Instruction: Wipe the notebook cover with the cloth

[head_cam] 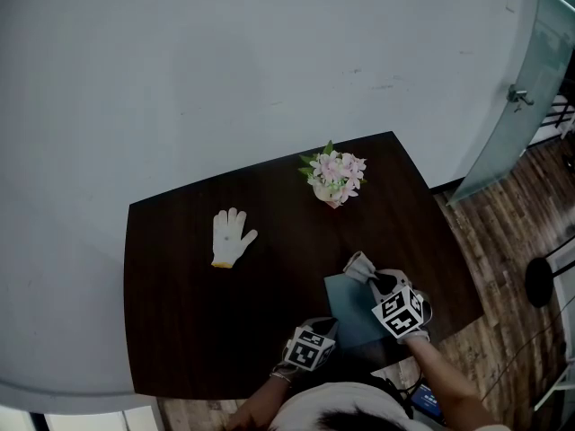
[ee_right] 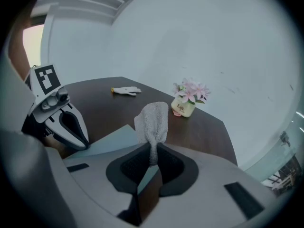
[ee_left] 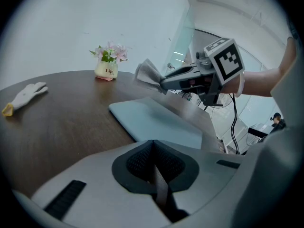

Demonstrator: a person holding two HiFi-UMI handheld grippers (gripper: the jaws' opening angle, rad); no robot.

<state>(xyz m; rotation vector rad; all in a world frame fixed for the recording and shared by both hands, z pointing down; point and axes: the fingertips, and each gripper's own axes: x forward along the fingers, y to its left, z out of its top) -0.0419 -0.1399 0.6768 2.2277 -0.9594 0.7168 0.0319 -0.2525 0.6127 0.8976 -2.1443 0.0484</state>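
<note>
A grey-blue notebook [head_cam: 353, 314] lies flat near the front edge of the dark table [head_cam: 198, 321]. My right gripper [head_cam: 371, 277] is shut on a bunched grey cloth [head_cam: 358, 265] and holds it over the notebook's far end. In the right gripper view the cloth [ee_right: 153, 121] stands up from between the jaws, above the notebook [ee_right: 111, 139]. My left gripper [head_cam: 330, 328] is shut with nothing visible between its jaws, at the notebook's near left edge. The left gripper view shows the notebook [ee_left: 156, 122] just ahead, with the cloth [ee_left: 147, 74] hanging above it.
A white work glove [head_cam: 231, 237] lies on the table's left half. A small pot of pink flowers [head_cam: 335, 178] stands at the far edge. A glass door [head_cam: 521, 97] and wooden floor [head_cam: 503, 241] are on the right.
</note>
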